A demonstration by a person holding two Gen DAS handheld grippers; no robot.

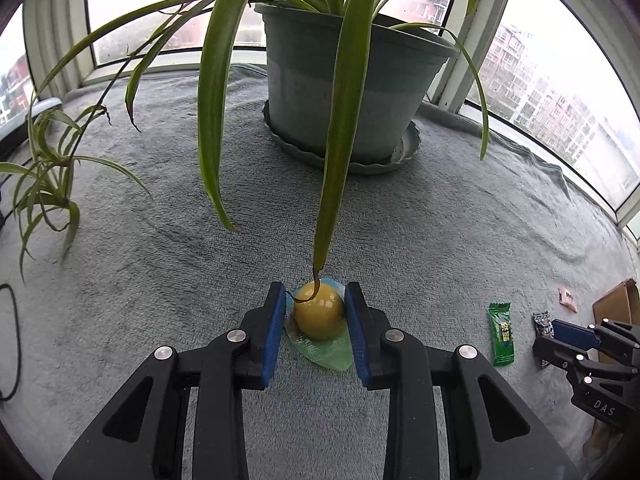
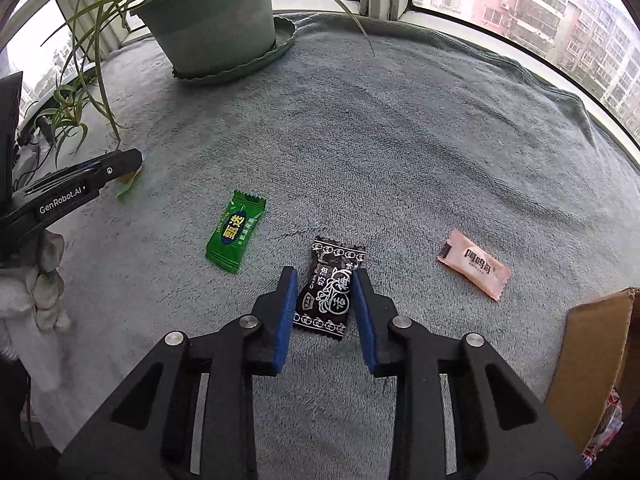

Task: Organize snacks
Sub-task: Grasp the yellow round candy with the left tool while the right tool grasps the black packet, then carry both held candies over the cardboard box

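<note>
two snacks caught between two pairs of blue pads

the left hand-held gripper point(image 1: 316, 312) is down on the grey towel point(image 1: 160, 240) covering the desk, its blue pads closed in on either side of a round yellow jelly cup point(image 1: 319, 316) with a clear green-edged wrapper; the pads touch its sides. a drooping leaf tip from the potted plant point(image 1: 352, 80) rests on top of the cup.

the right hand-held gripper point(image 2: 325, 284) pinches a black candy point(image 2: 328, 288) lengthwise between its pads, the wrapper lying on the towel. a green candy point(image 2: 235, 232) lies just to its left, a pink candy point(image 2: 474, 262) well to its right, and a cardboard box point(image 2: 592, 360) sits at the right edge.
</note>
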